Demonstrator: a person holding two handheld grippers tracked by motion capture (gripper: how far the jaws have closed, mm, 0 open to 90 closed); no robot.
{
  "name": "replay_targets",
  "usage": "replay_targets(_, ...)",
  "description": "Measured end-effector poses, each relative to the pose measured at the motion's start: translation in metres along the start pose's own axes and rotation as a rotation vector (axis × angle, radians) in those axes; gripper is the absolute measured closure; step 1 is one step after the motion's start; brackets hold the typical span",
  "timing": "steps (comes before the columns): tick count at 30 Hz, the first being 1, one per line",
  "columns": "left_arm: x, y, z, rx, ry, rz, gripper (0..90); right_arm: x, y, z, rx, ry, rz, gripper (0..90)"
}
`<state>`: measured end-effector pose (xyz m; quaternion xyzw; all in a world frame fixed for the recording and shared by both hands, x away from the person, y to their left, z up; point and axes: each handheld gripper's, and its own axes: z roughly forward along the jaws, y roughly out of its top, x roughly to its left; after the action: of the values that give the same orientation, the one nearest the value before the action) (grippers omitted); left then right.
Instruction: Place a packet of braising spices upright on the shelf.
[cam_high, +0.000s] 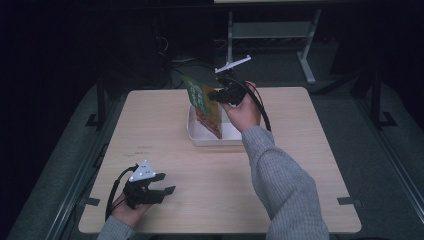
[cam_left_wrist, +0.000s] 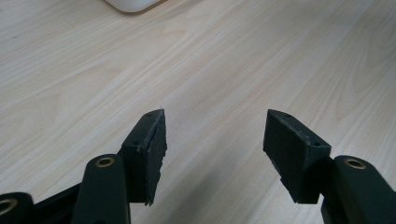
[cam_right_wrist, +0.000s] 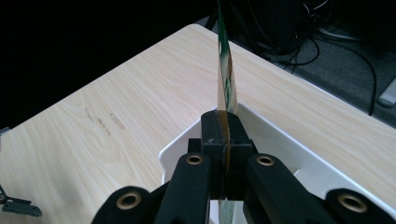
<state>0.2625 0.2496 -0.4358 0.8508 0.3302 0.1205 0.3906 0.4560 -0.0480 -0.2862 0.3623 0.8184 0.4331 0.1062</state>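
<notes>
You are working at a square counter (cam_high: 165, 150) with a pale wood-grain top and rounded corners, set on a grey floor (cam_high: 380, 165). One thing lies directly on it: a shallow white tray (cam_high: 200, 137) with upright walls, resting toward the far side, about midway between the left and right edges. In the right gripper view a near corner of that tray (cam_right_wrist: 175, 156) sits flat on the wood, and faint dark scuff marks (cam_right_wrist: 105, 122) show on the bare surface to its left. In the left gripper view you see plain wood grain (cam_left_wrist: 210, 60) with a rounded white edge of the tray (cam_left_wrist: 133, 4) at the top.
</notes>
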Motion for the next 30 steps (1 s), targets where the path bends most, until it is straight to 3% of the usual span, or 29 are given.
replay_targets(10, -0.001, 0.0, 0.0, 0.003, -0.002, 0.004, 39.1, -0.001, -0.001, -0.001, 0.01, -0.015, 0.014, 89.6)
replay_targets(18, -0.001, 0.0, 0.0, 0.003, -0.001, 0.004, 39.0, -0.008, -0.002, -0.004, 0.016, -0.064, 0.043, 89.8)
replay_targets(30, -0.002, 0.0, 0.001, 0.004, -0.002, 0.005, 39.0, -0.011, -0.003, -0.005, 0.027, -0.064, 0.055, 89.7)
